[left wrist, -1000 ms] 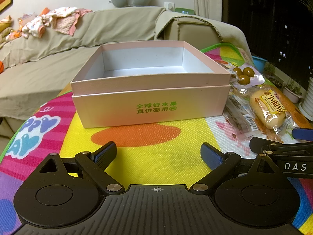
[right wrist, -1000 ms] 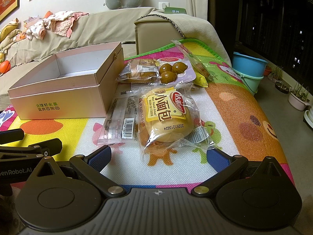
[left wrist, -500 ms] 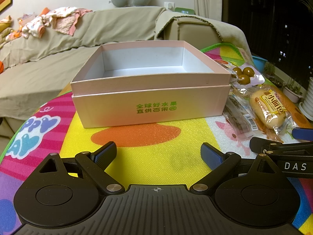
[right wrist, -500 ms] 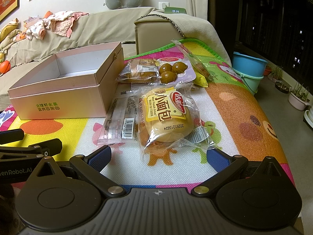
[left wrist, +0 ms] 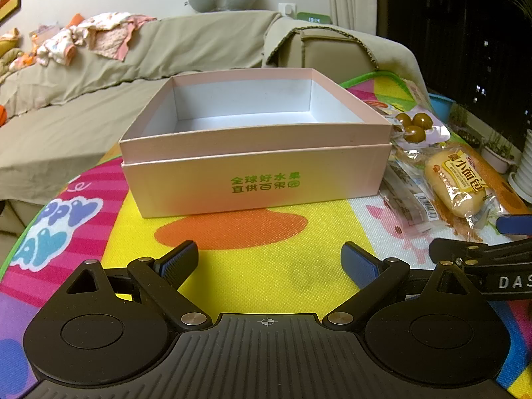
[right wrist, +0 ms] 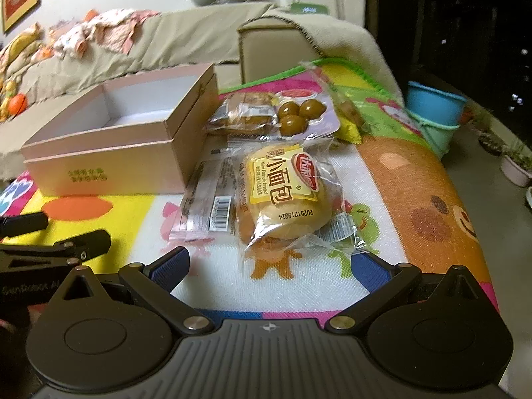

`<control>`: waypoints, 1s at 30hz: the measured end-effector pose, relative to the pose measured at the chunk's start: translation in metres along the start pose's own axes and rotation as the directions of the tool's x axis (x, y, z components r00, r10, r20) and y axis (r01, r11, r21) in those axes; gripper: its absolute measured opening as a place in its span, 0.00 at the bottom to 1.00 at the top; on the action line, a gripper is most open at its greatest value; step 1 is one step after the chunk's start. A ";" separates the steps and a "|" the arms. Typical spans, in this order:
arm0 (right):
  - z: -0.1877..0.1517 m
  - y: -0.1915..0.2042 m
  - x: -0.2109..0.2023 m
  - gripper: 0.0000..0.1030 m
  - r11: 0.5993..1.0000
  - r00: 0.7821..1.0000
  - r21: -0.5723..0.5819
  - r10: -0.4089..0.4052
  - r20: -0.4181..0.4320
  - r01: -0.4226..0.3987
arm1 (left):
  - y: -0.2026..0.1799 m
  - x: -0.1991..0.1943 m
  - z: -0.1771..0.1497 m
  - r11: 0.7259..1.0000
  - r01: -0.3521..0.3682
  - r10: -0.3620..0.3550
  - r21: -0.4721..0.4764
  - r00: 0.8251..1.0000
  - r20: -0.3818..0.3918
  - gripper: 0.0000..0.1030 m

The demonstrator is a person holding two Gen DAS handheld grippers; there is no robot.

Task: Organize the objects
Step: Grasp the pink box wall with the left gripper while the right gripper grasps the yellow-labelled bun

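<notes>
1. The left gripper (left wrist: 269,259) hovers low over the mat (left wrist: 266,272), jaws spread wide and holding nothing, aimed at the box (left wrist: 256,173)
2. The box is pink, open-topped and bare inside, and sits on the mat in front of the sofa (left wrist: 83,99)
3. The right gripper (right wrist: 269,262) is also spread wide with nothing in it, aimed at the bread pack (right wrist: 286,196)
4. The bread pack lies on the mat just ahead of the right gripper, between its two pads
5. A flat sachet (right wrist: 209,206) lies touching the bread pack's left side, near the box's right wall
6. Beyond them lie an egg pack (right wrist: 299,116) and a cake pack (right wrist: 246,116), side by side to the right of the box
7. A blue bucket (right wrist: 435,106) stands on the floor off the mat's right edge
</notes>
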State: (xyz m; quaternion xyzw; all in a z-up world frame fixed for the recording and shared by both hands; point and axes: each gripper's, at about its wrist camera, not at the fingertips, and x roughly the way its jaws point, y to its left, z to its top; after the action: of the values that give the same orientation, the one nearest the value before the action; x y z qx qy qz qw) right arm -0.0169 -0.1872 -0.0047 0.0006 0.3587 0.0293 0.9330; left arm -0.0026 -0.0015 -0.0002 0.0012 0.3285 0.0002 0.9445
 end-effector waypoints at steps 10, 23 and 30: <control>0.004 0.005 -0.001 1.00 1.000 0.998 -0.010 -0.024 -0.049 0.024 | -0.001 0.002 0.000 1.000 -0.002 0.002 0.003 1.000 0.000 0.95; 0.038 -0.010 -0.053 1.00 0.999 0.987 -0.046 -0.016 0.157 0.023 | 0.050 -0.042 0.046 0.997 0.057 -0.050 -0.049 0.988 0.143 0.84; 0.055 -0.041 -0.056 1.00 0.997 0.982 0.018 -0.081 0.168 0.079 | 0.108 -0.013 0.088 0.988 -0.053 0.079 -0.144 0.981 0.175 0.84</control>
State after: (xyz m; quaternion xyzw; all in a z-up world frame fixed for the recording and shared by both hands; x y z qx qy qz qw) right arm -0.0197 -0.2306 0.0729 -0.0060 0.2782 -0.0104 0.9604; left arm 0.0420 0.1059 0.0770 -0.0533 0.2405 0.0542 0.9677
